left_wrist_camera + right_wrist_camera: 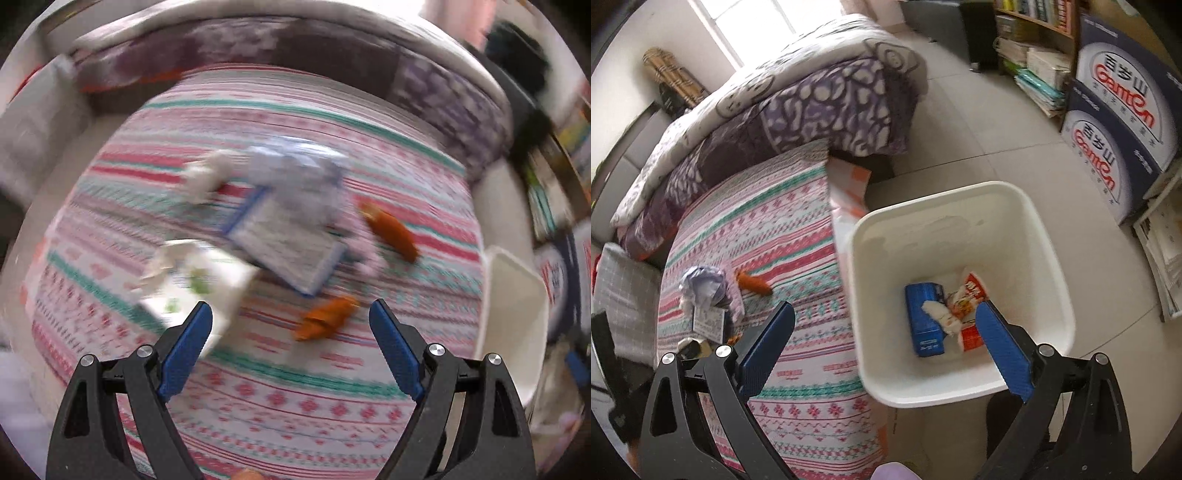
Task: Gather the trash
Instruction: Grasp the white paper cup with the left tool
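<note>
The left wrist view is blurred by motion. My left gripper [290,309] is open and empty above a patterned cloth [280,398]. Just ahead lie an orange wrapper [325,319], a blue-edged leaflet [286,243], a white carton with green print [192,280], crumpled paper [295,173] and another orange wrapper [391,229]. My right gripper [884,314] is open and empty above a white bin [1049,258]. In the bin lie a blue box [921,321], a white tissue [942,314] and red snack packets [971,295].
The white bin [513,317] stands at the right edge of the cloth-covered surface. A bed with a purple quilt [812,96] lies behind. Blue cartons [1123,122] and a bookshelf [1034,22] stand on the tiled floor at the right.
</note>
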Action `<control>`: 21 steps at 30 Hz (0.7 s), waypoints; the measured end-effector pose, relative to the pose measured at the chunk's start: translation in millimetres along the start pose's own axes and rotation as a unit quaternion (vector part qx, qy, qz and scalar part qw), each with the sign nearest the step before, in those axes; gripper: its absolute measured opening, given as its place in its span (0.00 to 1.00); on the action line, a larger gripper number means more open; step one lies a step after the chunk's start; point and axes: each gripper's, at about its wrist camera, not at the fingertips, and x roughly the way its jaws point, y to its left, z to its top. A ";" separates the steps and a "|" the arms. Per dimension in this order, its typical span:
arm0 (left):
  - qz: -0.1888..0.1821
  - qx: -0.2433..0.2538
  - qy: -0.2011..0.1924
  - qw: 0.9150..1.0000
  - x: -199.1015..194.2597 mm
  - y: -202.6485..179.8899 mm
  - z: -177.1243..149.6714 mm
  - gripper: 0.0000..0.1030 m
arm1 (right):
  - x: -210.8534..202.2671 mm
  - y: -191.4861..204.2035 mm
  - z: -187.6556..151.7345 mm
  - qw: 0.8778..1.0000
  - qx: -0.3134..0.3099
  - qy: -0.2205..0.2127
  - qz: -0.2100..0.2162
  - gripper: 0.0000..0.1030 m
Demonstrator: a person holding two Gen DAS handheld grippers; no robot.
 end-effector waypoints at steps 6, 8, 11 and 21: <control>0.033 -0.132 -0.003 0.991 6.4 71.6 2.1 0.82 | 12.3 33.2 -13.5 0.999 -0.038 0.015 0.001 0.92; 0.007 -0.181 0.022 0.983 16.3 92.6 -1.4 0.82 | 18.2 45.1 -18.4 0.998 -0.052 0.021 0.000 0.92; -0.041 -0.247 0.057 0.967 33.4 116.6 -8.5 0.82 | 24.6 57.2 -23.3 0.998 -0.065 0.027 -0.002 0.92; -0.132 -0.301 0.069 0.942 61.9 116.7 -8.6 0.68 | 47.4 85.9 -39.0 0.995 -0.083 0.052 0.001 0.92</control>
